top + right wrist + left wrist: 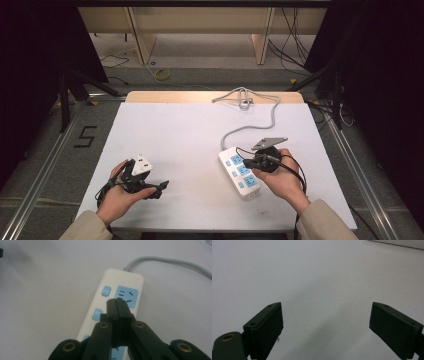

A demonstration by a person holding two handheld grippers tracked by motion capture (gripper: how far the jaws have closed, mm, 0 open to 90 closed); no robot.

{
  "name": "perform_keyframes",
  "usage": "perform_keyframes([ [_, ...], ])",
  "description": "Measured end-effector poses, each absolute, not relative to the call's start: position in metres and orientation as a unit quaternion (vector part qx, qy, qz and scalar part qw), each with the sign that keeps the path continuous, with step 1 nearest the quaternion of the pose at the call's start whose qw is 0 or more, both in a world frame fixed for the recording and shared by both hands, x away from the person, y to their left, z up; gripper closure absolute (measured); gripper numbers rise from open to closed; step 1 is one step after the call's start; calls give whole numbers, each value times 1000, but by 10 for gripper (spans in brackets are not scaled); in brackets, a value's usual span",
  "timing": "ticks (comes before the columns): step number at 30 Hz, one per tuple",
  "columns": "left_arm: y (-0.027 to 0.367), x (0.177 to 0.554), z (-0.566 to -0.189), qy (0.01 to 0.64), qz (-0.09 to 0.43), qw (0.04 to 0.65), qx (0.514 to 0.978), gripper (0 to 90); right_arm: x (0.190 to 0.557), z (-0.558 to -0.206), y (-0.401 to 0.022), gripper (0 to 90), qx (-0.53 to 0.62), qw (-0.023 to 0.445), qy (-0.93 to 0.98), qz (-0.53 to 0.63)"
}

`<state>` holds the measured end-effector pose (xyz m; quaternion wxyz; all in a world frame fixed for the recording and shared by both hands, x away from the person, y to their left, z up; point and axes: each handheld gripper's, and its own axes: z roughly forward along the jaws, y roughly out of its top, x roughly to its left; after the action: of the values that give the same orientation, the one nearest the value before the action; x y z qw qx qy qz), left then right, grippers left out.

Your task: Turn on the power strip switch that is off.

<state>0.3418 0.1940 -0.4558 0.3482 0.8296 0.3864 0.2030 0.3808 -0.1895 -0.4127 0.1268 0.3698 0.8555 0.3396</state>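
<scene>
Bench [170, 145]: white matt top, smooth, paper- or laminate-like; pale wood edge shows along the far side.

Power strip [110, 285]: smooth white plastic shell with a slight sheen; sockets and buttons of light blue plastic. Its cable [272, 116] is grey, rubbery-looking, matt.

Right claw [117, 305]: black matt plastic jaws, pressed together; brass-coloured metal rivets at the link joints.

Left claw [325, 327]: dark matt plastic jaws, faces flat and smooth, set wide apart; one brass-coloured rivet at the lower left.

Sleeves [320, 222]: beige cloth, matt.

Floor [65, 145]: grey, rough-looking; metal rails run along it.
</scene>
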Motion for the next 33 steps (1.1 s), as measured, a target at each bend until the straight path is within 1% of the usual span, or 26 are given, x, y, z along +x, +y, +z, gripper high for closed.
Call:
perform_keyframes([
  [33,194,342,-456,386,204,349,829,114,393,-412,-174,900,369,128,861,325],
])
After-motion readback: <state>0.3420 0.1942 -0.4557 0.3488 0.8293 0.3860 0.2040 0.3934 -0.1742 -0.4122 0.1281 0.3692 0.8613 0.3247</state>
